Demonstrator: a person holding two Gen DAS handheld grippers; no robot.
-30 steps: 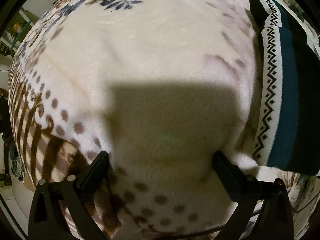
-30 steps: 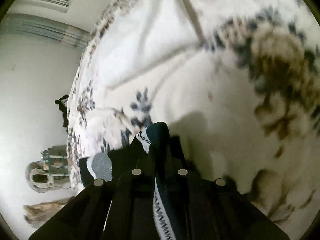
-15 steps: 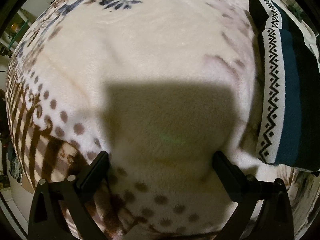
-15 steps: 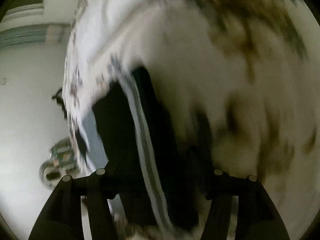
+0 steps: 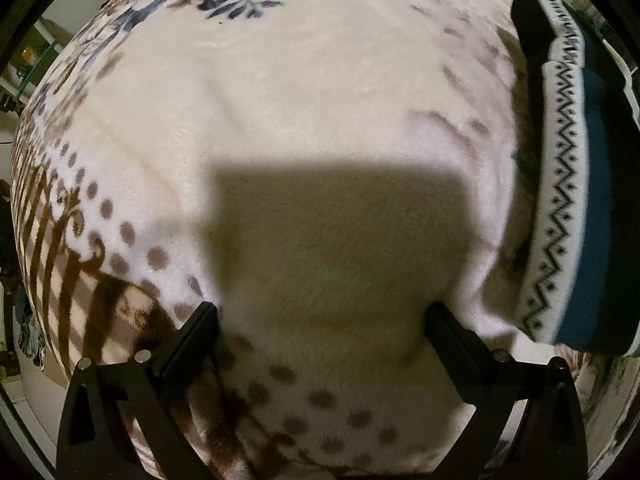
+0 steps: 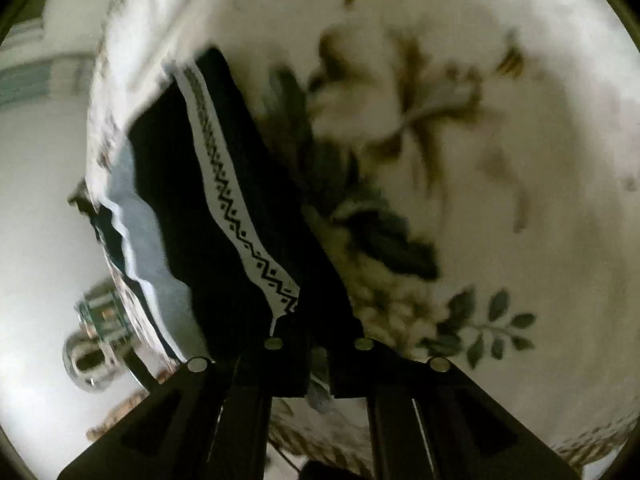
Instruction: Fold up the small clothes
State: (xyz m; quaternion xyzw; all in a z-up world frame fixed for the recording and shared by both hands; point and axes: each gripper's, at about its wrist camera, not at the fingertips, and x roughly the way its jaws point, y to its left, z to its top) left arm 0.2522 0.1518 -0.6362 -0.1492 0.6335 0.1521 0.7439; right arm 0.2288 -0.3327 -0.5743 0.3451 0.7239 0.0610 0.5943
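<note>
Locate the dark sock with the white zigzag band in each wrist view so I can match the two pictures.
Left wrist: the sock lies along the right edge, well clear of the open left gripper.
Right wrist: it runs from upper left down the centre to the shut right gripper; whether the jaws pinch its end cannot be told.
Shared landmark: the floral fleece blanket under the sock in both views.
</note>
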